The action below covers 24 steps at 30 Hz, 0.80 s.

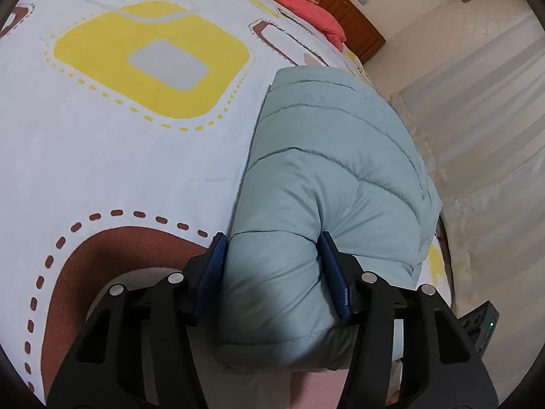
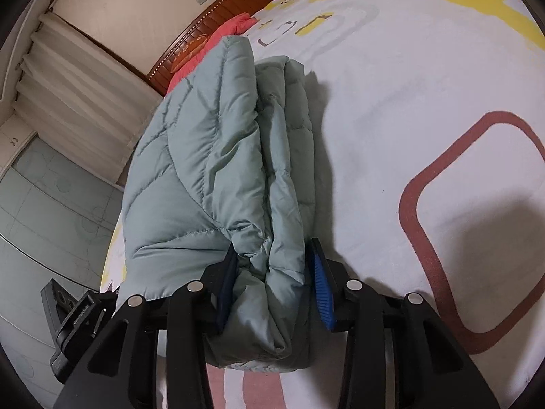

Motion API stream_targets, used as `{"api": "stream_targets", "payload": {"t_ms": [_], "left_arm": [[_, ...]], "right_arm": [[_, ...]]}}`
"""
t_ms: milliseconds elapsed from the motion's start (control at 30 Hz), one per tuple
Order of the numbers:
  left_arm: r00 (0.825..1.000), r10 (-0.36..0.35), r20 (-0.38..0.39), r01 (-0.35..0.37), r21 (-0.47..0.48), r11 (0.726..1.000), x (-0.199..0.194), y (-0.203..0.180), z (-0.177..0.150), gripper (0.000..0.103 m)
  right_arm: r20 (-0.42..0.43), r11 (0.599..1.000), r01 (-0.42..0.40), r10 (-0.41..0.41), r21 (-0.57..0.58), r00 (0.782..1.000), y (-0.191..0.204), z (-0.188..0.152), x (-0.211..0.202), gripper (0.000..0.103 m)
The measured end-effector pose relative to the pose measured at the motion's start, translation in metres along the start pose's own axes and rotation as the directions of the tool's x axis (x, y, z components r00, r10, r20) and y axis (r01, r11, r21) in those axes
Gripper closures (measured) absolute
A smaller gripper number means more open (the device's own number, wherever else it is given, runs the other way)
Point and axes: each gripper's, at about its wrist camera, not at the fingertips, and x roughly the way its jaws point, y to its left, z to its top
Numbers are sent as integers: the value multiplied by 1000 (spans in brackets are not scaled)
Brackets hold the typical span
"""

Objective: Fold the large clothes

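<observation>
Both my left gripper (image 1: 272,274) and right gripper (image 2: 272,281) clamp the folded quilted jacket (image 1: 327,170) at the bed's (image 1: 119,156) curtain-side (image 1: 477,109) edge; bare bedsheet stretches wide beyond.

Right gripper (image 2: 272,255) clamps the folded edge of the pale green quilted jacket (image 2: 204,156) (several layers) on the bedsheet (image 2: 391,109).

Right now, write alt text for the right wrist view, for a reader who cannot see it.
A hand-held gripper with blue pads clamps the near end of a folded, pale green quilted jacket lying on a bed. The bedsheet is white with yellow and brown rounded squares. Behind are a red pillow, a wooden headboard and pale curtains.
</observation>
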Motion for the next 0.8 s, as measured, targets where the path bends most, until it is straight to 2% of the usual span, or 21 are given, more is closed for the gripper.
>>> {"api": "stream_targets", "payload": {"t_ms": [100,200,267,333,467,500,567,667,800], "left_arm": [[1000,-20,-12,20,-23,1000,-7,1,8,49],[998,-53,18,54,-48,997,-22,-1,19,48],[995,-87,48,89,-40,995,-27,-6,32,37],[992,-113,52,115,-39,993,-23,-12,48,35],[989,-151,1,151,-74,986,1,-24,76,31],[988,-153,-1,153,-88,984,7,-26,82,31],[986,-167,3,167,-102,981,16,-31,91,32],[991,-130,18,131,-92,987,30,-39,100,42],[997,-73,8,73,-100,992,49,-36,103,43]], "right_arm": [[-4,1000,-5,5,9,1000,2,2,-11,62],[28,1000,10,-10,-20,1000,9,9,-27,61],[62,999,12,-9,-36,998,16,22,-35,58],[81,1000,2,0,-28,997,19,34,-36,51],[130,999,-35,32,24,991,23,66,-28,51],[138,999,-42,37,34,990,25,71,-26,53],[149,997,-59,52,43,987,31,81,-20,63],[144,998,-61,59,15,988,42,93,-3,68],[116,999,-21,17,31,993,34,92,18,69]]}}
